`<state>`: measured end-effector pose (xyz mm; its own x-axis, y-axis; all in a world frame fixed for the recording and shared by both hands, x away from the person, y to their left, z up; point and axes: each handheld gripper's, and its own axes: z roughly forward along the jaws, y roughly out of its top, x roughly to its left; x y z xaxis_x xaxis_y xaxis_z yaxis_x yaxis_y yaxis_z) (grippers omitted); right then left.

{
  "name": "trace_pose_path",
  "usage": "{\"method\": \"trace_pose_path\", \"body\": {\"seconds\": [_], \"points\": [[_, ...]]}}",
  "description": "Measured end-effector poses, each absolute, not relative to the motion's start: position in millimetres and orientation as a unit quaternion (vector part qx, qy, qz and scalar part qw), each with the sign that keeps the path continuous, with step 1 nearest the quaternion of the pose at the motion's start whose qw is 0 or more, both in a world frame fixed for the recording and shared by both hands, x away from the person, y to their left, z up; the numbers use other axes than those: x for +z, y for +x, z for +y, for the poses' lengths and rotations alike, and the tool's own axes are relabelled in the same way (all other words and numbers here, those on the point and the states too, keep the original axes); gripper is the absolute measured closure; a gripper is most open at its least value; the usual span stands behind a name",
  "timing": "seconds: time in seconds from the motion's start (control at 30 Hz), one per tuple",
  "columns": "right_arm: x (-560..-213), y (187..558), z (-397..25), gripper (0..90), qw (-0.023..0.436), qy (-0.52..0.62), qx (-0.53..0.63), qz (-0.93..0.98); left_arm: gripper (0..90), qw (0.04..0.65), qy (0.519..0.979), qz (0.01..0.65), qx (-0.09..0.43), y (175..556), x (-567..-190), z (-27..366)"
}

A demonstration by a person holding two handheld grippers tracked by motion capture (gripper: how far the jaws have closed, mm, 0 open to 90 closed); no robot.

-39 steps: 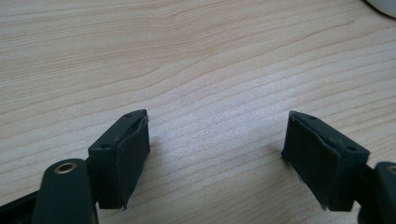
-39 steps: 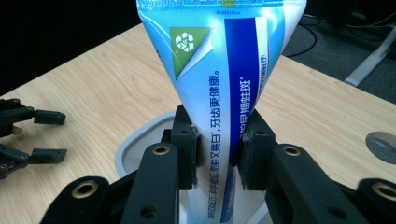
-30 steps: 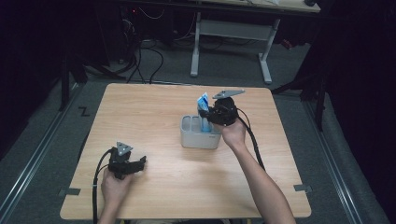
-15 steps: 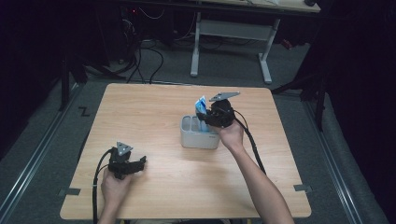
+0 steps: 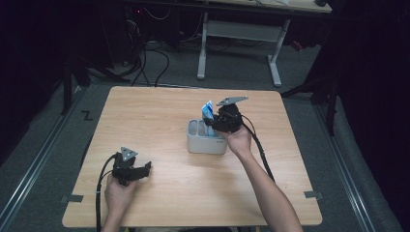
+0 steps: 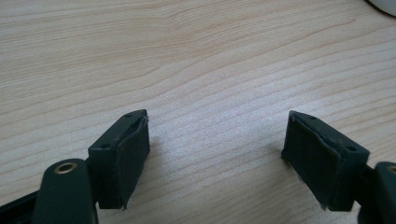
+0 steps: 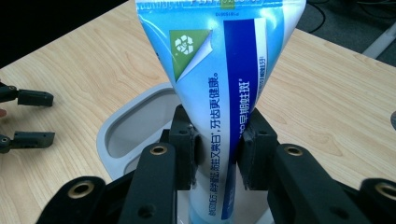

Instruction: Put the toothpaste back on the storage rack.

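Right now I'm pinching the tube (image 7: 219,93) between my right gripper (image 7: 215,154) jaws, flat end up, its lower end sitting inside the grey holder (image 5: 207,143) mid-table. Tube is standing roughly upright above my jaws. My left gripper (image 6: 217,154) is resting near the table (image 5: 159,111) front edge, jaws spread wide, gripping nothing, well apart from holder.

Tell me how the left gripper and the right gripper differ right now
The left gripper has its jaws spread wide with nothing between them; the right gripper is clamped on a blue and white tube. The left gripper rests low on the bare wooden table near its front edge, while the right gripper is held over the grey holder. Both are black and hand-held.
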<state>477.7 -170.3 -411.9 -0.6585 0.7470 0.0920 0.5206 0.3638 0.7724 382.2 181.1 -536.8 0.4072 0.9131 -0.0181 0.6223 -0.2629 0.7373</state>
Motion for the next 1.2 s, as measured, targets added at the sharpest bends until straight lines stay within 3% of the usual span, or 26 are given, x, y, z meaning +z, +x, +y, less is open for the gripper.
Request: {"method": "trace_pose_path", "body": {"seconds": [0.5, 0.97, 1.2], "points": [[-416.0, 477.7, -161.1, 69.1, 0.142, 0.377, 0.407, 0.820, 23.1, 0.343, 0.766, 0.501, 0.212, 382.2, -536.8, 181.0], [-408.2, 467.7, -176.8, 56.1, 0.152, 0.382, 0.419, 0.809, 23.1, 0.343, 0.766, 0.501, 0.212, 382.1, -536.8, 181.0], [-404.8, 465.2, -181.6, 53.8, 0.153, 0.384, 0.427, 0.804, 23.1, 0.343, 0.766, 0.501, 0.212, 382.2, -536.7, 181.1]]}}
